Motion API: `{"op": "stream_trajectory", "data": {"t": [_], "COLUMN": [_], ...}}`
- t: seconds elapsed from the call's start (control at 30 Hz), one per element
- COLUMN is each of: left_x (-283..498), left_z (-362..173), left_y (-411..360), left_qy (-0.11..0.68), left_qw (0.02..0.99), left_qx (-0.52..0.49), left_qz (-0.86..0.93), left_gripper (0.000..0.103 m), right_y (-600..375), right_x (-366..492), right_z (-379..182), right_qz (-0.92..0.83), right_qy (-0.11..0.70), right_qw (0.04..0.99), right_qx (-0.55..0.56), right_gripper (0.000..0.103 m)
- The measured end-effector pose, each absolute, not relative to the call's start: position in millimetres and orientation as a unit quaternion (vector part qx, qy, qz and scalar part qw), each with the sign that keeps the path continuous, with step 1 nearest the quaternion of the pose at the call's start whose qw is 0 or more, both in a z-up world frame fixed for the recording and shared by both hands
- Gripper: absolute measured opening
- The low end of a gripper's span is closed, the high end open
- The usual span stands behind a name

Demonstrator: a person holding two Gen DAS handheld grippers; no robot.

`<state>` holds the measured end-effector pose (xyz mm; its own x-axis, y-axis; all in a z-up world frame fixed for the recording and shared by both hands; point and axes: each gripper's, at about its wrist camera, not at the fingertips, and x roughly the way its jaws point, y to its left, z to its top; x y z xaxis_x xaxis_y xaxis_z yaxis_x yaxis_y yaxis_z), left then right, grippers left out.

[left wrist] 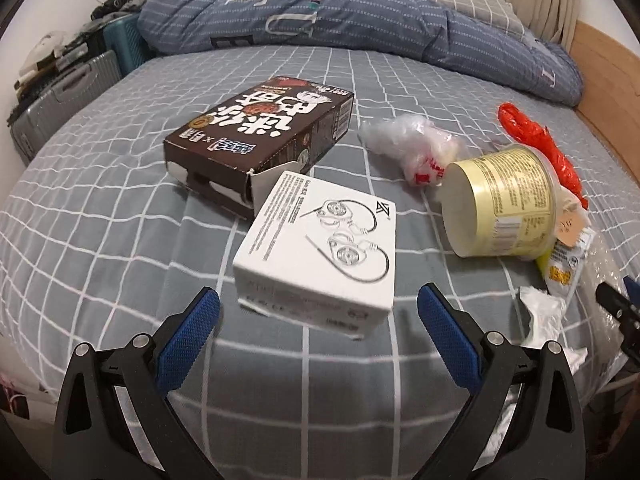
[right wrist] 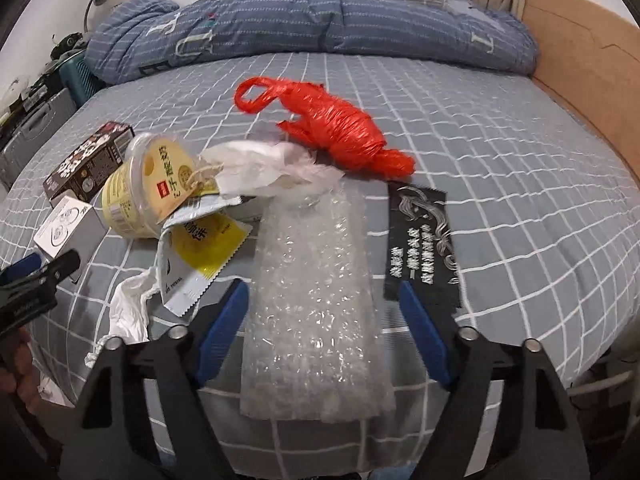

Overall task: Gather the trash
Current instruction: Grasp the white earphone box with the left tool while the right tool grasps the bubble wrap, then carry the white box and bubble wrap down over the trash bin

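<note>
- Gray checked bed (right wrist: 500, 200) holds the trash.
- Left gripper (left wrist: 318, 312) is open, white box (left wrist: 320, 240) just ahead.
- Right gripper (right wrist: 326, 308) is open around clear bubble wrap (right wrist: 316, 300), not squeezing.

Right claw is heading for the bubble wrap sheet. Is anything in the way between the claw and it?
Nothing visible blocks it. The bubble wrap lies flat on the bed sheet straight ahead of the open right claw, its top uncovered. The black packet lies just beside its right edge, and the yellow sachet to its left.
</note>
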<state>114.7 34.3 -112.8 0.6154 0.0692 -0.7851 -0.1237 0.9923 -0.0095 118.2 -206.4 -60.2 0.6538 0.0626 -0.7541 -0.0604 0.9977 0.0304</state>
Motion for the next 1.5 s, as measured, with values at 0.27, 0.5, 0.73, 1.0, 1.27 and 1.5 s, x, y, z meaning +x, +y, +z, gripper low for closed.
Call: {"op": "stream_trajectory", "data": {"t": [0.27,0.5,0.73,1.0,1.27,1.5], "left_x": [125.7,128.7,124.9,115.4,101.3,76.2], "left_z": [-121.0,-122.4,-117.5,-99.5,-76.3,-47.7], "left_y": [36.7,37.3,35.5,36.3,38.5,33.1], "left_qy": [0.434,0.431,0.435,0.430,0.430,0.414], "left_qw": [0.899,0.900,0.899,0.901,0.901,0.909], "left_qx": [-0.025,-0.021,-0.019,-0.018,-0.046,-0.048], "left_qz": [0.059,0.057,0.054,0.055,0.042,0.032], "left_gripper": [0.077,0.074,0.074,0.073,0.073,0.073], "right_y": [-200.7,-196.8,-199.3,-201.8,-202.1,-197.0], "right_x": [121.3,119.5,118.2,111.3,96.5,76.4], "right_z": [-67.2,-64.7,-59.1,-43.3,-21.7,2.2], "right_qz": [0.049,0.060,0.063,0.063,0.064,0.074], "right_qy": [0.425,0.425,0.422,0.413,0.401,0.383], "right_qw": [0.904,0.903,0.904,0.908,0.914,0.921], "right_qx": [-0.003,-0.009,-0.007,-0.006,-0.007,-0.005], "right_gripper": [0.051,0.021,0.018,0.016,0.016,0.016]}}
